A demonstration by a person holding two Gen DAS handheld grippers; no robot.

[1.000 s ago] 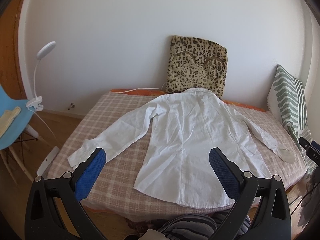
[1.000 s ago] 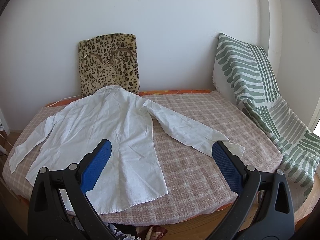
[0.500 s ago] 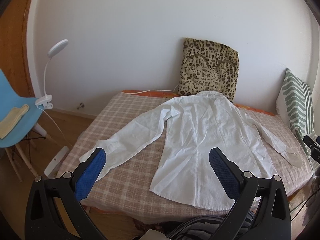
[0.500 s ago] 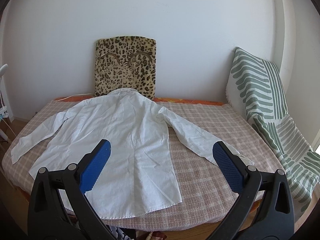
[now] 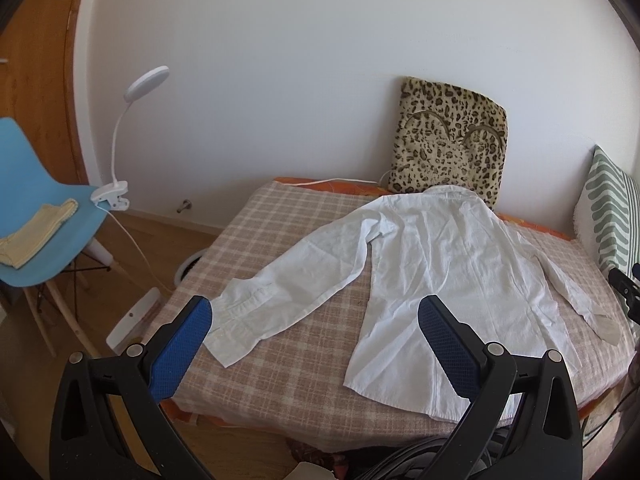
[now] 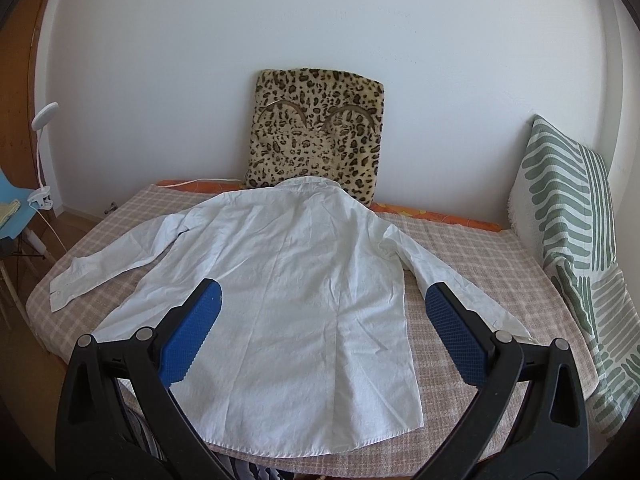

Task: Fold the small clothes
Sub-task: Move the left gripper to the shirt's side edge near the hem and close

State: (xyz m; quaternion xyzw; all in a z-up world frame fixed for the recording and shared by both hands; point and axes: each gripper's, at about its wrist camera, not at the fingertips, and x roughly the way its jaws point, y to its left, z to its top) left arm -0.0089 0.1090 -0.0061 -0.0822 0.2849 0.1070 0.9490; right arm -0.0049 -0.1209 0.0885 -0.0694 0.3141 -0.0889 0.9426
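Observation:
A white long-sleeved shirt lies flat, back up, on a checked pink bed cover, collar toward the wall, both sleeves spread out. It also shows in the right wrist view. My left gripper is open and empty, above the near edge, between the left sleeve cuff and the shirt body. My right gripper is open and empty, hovering over the shirt's lower half. The right sleeve runs past its right finger.
A leopard-print cushion leans on the wall behind the collar. A green-striped cushion and throw stand at the right. A blue chair with a cloth and a white clip lamp stand left of the bed.
Both grippers have swung left: in the left view the shirt shifted right and the left cuff came nearer; the right view now centres on the shirt body. Jaws stay open.

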